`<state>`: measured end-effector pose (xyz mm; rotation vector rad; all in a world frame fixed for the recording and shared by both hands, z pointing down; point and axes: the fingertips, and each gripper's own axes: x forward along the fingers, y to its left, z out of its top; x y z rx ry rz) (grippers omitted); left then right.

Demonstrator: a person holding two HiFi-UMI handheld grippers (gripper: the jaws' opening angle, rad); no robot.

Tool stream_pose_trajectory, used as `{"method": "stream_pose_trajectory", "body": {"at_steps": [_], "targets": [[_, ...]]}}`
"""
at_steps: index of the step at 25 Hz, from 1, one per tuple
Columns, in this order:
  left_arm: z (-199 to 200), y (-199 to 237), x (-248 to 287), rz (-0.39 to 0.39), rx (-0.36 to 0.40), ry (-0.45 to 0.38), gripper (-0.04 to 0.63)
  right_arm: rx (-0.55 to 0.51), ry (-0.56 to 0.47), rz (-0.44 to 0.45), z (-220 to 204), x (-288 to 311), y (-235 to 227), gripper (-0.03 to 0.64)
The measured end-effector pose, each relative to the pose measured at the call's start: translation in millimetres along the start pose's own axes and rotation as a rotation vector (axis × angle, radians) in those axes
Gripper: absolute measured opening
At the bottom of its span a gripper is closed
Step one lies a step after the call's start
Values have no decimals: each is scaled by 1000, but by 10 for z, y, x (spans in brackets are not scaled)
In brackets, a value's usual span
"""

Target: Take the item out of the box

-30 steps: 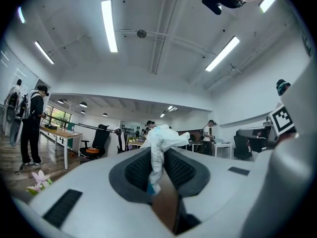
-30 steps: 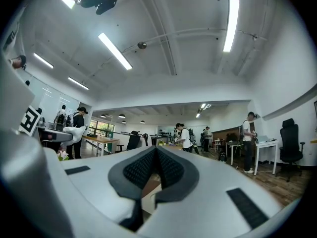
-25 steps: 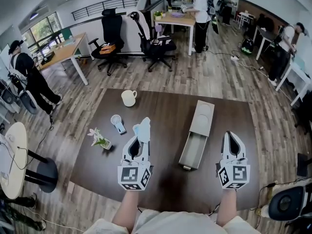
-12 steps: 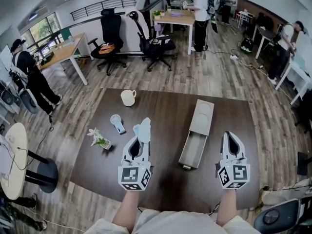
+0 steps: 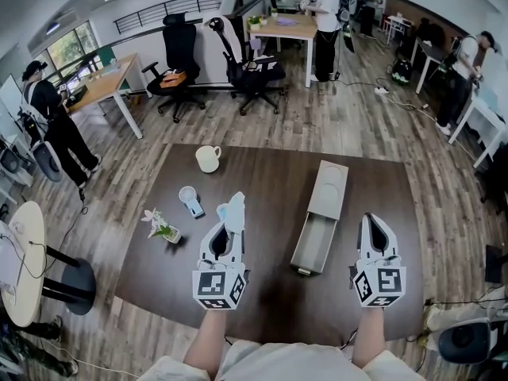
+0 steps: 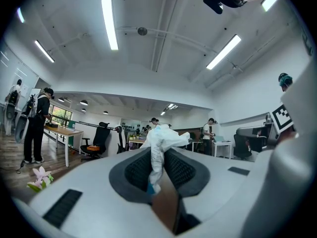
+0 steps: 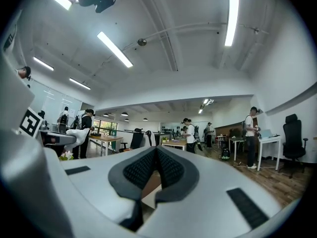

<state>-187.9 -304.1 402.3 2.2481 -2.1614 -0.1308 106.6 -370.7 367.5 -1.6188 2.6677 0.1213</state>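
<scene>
The left gripper points level and away from the person, at lower centre-left of the head view. Its jaws stand narrow, clamped on the item, a soft, crumpled white piece with a pale blue edge. The item sticks up past the jaw tips.

The right gripper, at lower right of the head view, also points level. Its jaws are closed together with nothing between them.

Position of the item: it is outside the box, in the left gripper, over the bench. The extraction step appears to be done. Setting the item down is the likely remainder.

Governing relation: the box lies to the right of the left gripper and between the two grippers, apart from both. Its long axis runs from lower centre toward upper right of the head view. The drawer is slid out at the near end, and what shows of its inside looks empty. The right gripper appears slightly nearer to the drawer. Bare bench surface lies just ahead of and below the held item.

Count on the bench:
- One box, with one drawer.
- One mug, at the far edge, upper left of the box.
- One small hand fan, lying flat to the left of the left gripper.
- One small potted flower, near the left edge.
</scene>
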Motion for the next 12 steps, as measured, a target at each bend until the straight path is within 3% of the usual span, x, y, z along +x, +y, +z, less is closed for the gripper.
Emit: {"method": "stream_pose_trajectory", "body": {"at_steps": [12], "targets": [[4, -86, 35, -15, -3, -2, 71, -12, 14, -14, -40, -19, -65, 2]]}}
